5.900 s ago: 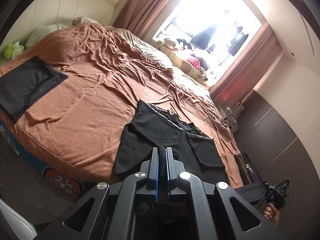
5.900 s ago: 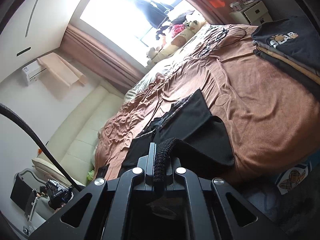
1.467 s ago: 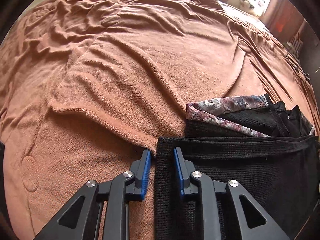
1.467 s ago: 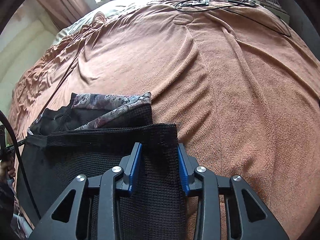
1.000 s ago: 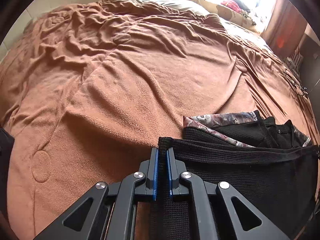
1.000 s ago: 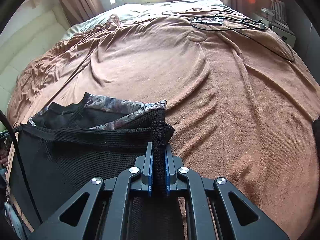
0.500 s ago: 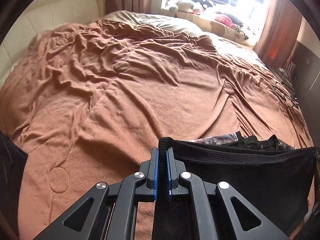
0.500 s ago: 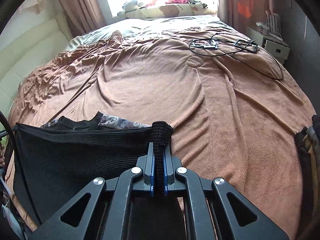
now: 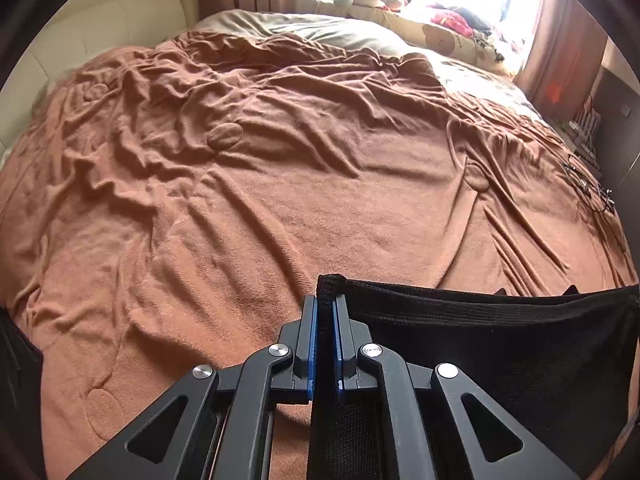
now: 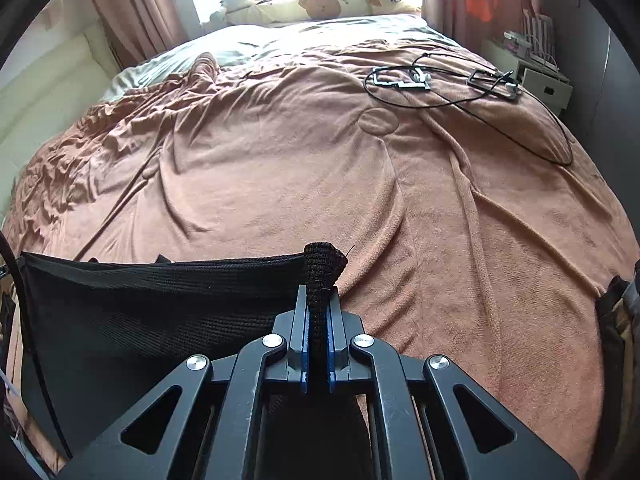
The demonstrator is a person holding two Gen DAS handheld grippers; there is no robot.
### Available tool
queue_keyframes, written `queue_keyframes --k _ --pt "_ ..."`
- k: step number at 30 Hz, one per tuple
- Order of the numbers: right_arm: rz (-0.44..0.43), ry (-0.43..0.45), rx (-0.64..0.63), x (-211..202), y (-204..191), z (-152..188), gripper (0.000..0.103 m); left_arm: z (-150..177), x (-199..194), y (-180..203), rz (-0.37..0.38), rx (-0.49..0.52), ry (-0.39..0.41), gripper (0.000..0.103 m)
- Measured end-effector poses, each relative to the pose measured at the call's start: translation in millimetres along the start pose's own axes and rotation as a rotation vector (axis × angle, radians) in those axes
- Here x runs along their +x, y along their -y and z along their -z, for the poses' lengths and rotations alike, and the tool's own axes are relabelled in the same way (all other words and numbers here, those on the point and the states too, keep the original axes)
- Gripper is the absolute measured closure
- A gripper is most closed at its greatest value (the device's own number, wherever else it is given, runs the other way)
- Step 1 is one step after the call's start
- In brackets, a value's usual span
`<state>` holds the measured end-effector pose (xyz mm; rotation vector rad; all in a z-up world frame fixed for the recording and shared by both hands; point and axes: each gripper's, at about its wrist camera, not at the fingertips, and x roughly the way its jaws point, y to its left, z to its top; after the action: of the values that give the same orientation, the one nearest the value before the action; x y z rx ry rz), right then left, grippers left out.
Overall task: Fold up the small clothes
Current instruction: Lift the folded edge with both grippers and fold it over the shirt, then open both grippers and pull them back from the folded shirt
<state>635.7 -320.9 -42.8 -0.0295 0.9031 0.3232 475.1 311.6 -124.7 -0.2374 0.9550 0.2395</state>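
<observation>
A rumpled brown blanket covers the bed: above it, one black garment hangs stretched between two grippers, left gripper and right gripper, each clamped on a corner. No readable writing.

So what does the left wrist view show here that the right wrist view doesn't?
Only the left wrist view: the left gripper shut on one corner of the black knit garment, plus the cream padded headboard.

Only the right wrist view: the right gripper shut on the other corner, the black cables lying on the bed, and the white bedside cabinet.

Both: the garment's edge stretched between the grippers, the brown blanket, and plush toys at the window.
</observation>
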Motion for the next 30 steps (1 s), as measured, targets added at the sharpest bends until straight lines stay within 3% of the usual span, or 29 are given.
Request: queue_keyframes --k 5,18,20,21,22,23,24,26,30 --pt "0.019 -0.053 0.028 36 4 -5 0.1 2 31 -2 -0.028 -0.019 -0.037 0.096" --pt "0.031 -0.096 0.051 76 8 -21 0.1 -3 78 -2 -0.088 0.012 -0.118 0.095" --pt "0.03 -0.124 0.056 82 8 -21 0.097 -1 82 -4 -0.088 0.001 -0.131 0.091" --pt "0.025 -0.127 0.06 83 9 -21 0.094 -2 81 -6 -0.084 -0.012 -0.127 0.088" --pt "0.012 -0.127 0.069 83 10 -22 0.092 -2 79 -7 -0.088 -0.021 -0.128 0.079" --pt "-0.001 -0.129 0.082 83 13 -22 0.082 -1 76 -8 -0.091 -0.025 -0.128 0.068" --pt "-0.013 -0.135 0.101 81 17 -21 0.062 0 74 -10 -0.095 -0.022 -0.132 0.063" --pt "-0.051 -0.129 0.137 74 25 -19 0.038 3 67 -12 -0.099 -0.019 -0.131 0.052" --pt "-0.086 -0.116 0.173 57 40 -9 0.037 14 52 -26 -0.067 -0.063 -0.14 0.052"
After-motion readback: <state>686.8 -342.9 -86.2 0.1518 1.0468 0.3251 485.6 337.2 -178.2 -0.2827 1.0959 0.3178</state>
